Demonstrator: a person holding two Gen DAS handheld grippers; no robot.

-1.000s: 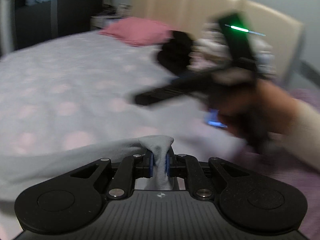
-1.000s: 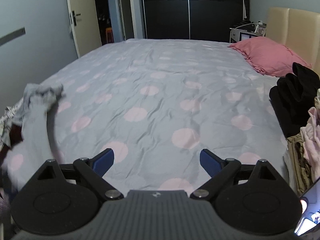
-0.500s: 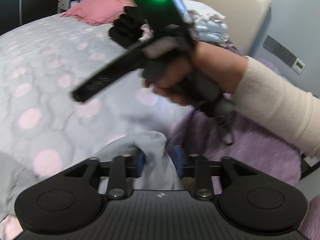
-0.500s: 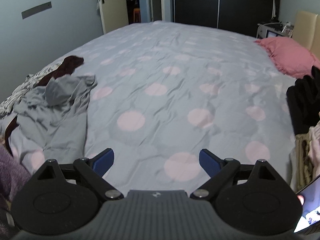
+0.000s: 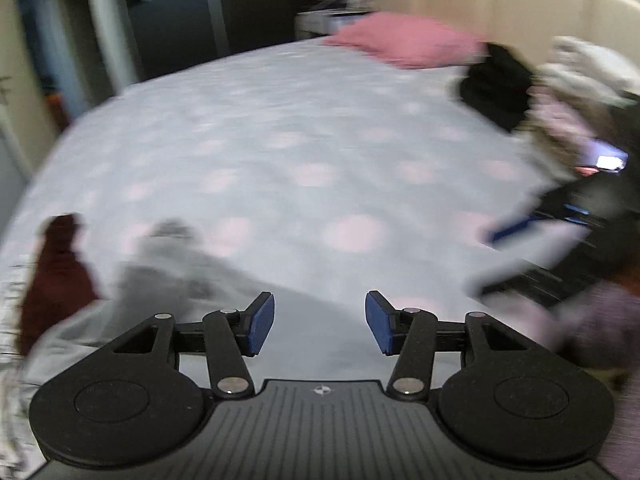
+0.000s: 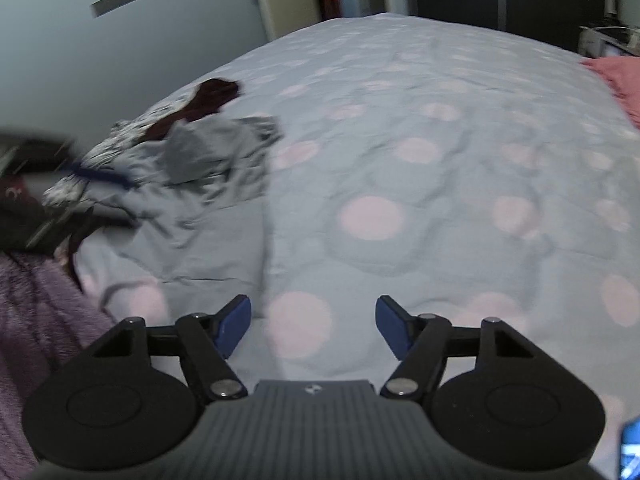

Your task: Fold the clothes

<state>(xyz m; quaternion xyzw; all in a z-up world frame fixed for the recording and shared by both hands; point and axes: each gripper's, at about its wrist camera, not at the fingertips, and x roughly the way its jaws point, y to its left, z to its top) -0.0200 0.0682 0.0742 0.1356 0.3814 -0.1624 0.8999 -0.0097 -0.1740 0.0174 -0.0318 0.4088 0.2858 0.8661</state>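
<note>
We see the left tool (image 5: 319,322) with blue pads apart, nothing between them, over the bed (image 5: 304,152) with its grey, pink-dotted cover. Frame is motion-blurred. Grey garment (image 5: 168,276) lies crumpled at lower left, dark red cloth (image 5: 56,276) just beside it. Pink pillow (image 5: 404,42) sits at the far end by the beige headboard (image 5: 500,8). Black garment (image 5: 496,84) and pale clothes pile (image 5: 576,80) at right. Right tool (image 5: 552,240) is a blur at right edge.

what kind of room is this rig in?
A bedroom, almost certainly: a wide bed under a grey cover with pink dots, a pink pillow by a padded headboard, and loose clothes lying on the cover.
</note>
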